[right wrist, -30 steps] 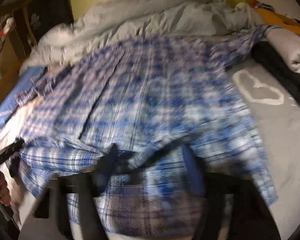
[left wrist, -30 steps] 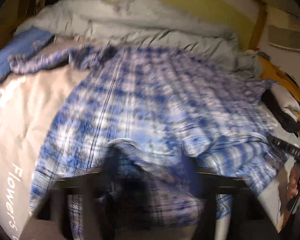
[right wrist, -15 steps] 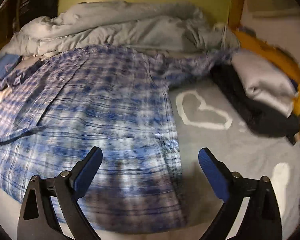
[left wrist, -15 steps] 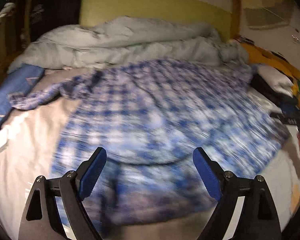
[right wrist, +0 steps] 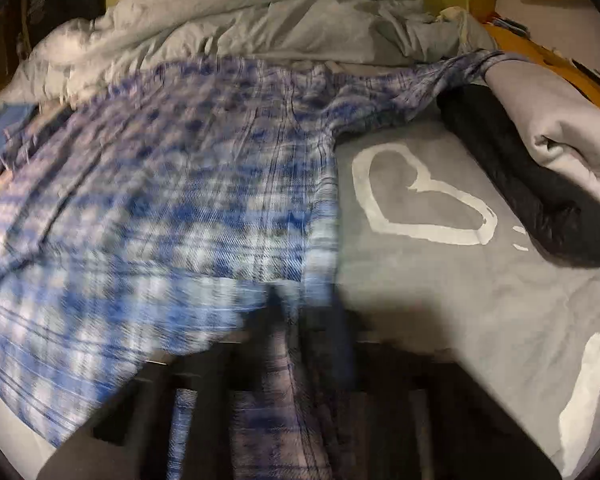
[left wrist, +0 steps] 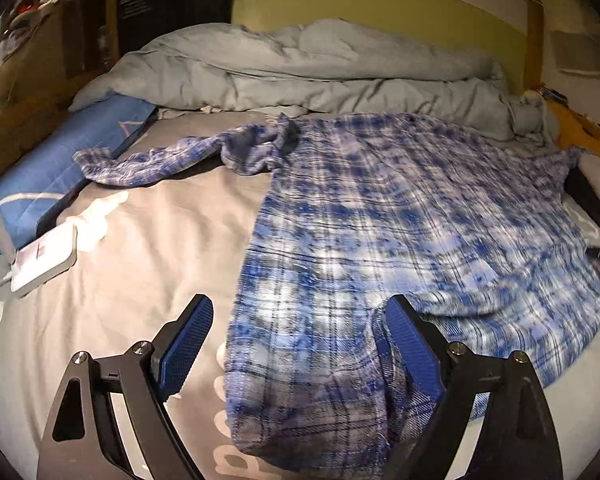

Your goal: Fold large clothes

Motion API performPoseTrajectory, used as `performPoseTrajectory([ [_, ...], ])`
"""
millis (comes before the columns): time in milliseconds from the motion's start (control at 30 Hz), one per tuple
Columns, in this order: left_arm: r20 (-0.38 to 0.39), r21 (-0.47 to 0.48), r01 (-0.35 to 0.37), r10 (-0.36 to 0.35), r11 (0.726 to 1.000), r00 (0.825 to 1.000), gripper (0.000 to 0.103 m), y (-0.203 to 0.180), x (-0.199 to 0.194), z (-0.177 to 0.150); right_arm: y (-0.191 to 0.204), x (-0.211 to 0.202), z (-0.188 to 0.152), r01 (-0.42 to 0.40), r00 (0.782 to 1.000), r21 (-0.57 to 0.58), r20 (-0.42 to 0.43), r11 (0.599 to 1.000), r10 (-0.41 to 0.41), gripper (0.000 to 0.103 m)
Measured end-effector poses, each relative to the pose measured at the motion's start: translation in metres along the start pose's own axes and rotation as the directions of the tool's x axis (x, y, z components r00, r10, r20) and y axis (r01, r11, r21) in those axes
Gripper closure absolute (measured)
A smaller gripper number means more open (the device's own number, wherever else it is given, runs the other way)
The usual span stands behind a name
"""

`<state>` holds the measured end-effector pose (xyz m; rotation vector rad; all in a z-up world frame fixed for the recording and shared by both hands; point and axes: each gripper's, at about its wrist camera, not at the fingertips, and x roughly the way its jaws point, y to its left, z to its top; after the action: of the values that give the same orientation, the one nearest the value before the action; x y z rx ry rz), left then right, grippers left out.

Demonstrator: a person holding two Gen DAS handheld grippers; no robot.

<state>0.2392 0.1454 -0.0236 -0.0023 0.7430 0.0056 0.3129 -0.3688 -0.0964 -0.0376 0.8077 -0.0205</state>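
Shirt (left wrist: 400, 216) lies spread on the bed (left wrist: 148, 248), hem nearest. Right tongs (right wrist: 300, 320), gaping half a second ago, have just closed onto its hem edge (blurred); left tongs (left wrist: 296, 340) stand wide, holding nothing, so folding can begin.

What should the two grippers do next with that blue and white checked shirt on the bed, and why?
Probably close the left gripper on the near hem of the blue and white checked shirt. Its jaws stand open with cloth between them, while the right gripper has just closed on the hem's other corner. With both corners held, the hem could be carried toward the collar.
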Motion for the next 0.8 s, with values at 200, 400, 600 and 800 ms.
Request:
performPoseTrajectory([
  [200,-0.083,0.030,0.130,-0.127,0.991,0.988,0.013,-0.010,-0.009,-0.006,-0.008,-0.031,0.006,0.064,0.990,0.059,0.124,0.996,-0.071,0.096],
  [400,-0.161,0.247,0.131,-0.093,0.960,0.983,0.013,-0.049,-0.009,-0.033,-0.008,0.002,0.000,0.107,0.994,0.046,-0.012,0.993,-0.107,0.096],
  [600,-0.185,0.290,-0.003,0.059,0.957,0.981,0.013,-0.053,0.007,-0.043,-0.010,-0.040,-0.003,0.074,0.995,0.096,0.059,0.993,-0.080,0.091],
  [800,-0.042,0.251,-0.203,0.220,0.946,0.975,0.013,-0.023,0.002,-0.023,-0.006,-0.055,-0.013,0.040,0.998,0.083,0.038,0.996,-0.043,0.073],
])
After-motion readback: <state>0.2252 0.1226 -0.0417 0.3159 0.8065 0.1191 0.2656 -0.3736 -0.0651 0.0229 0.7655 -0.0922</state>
